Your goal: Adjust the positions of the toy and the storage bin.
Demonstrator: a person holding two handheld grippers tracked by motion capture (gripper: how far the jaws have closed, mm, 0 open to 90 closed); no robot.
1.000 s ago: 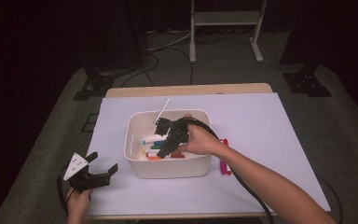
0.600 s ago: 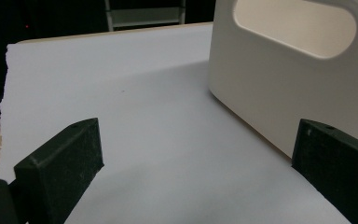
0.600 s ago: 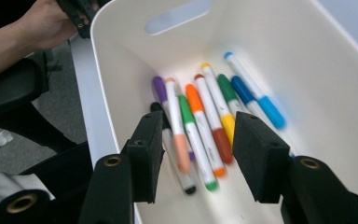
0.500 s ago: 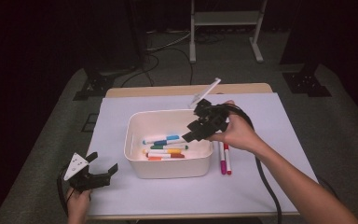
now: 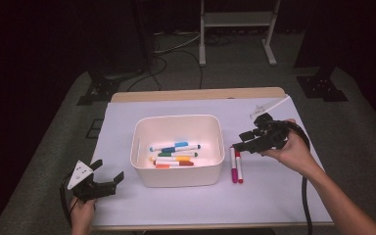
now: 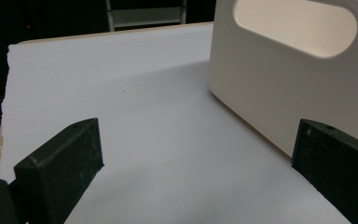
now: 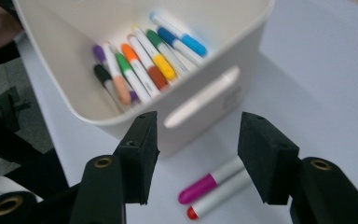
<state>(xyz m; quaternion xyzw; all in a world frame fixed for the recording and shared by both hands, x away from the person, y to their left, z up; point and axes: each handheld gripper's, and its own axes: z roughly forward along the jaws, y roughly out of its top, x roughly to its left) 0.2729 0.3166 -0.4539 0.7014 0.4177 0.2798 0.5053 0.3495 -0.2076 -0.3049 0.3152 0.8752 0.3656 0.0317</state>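
Note:
A white bin [image 5: 178, 171] stands mid-table with several coloured markers [image 5: 174, 154] lying in it. Two markers lie side by side on the sheet just right of the bin, one magenta-capped [image 5: 234, 170] and one red-capped [image 5: 239, 169]. My right gripper [image 5: 240, 140] hovers above their far ends and points left toward the bin. Its jaws have just been opening, with nothing between them. In the right gripper view [image 7: 198, 130] the magenta marker [image 7: 200, 187] and the red marker [image 7: 209, 205] lie below the jaws. My left gripper [image 5: 108, 170] rests open and empty at the front left, facing the bin wall [image 6: 270, 93].
A white sheet [image 5: 274, 196] covers the table, whose wooden edge [image 5: 196, 94] shows at the far side. A black cable [image 5: 304, 200] trails from the right gripper along the forearm. A metal stand [image 5: 237, 29] and more cables are on the floor behind the table.
The right gripper has left the bin and swung right, over the two markers on the sheet, its jaws wider apart. The left gripper has stayed put.

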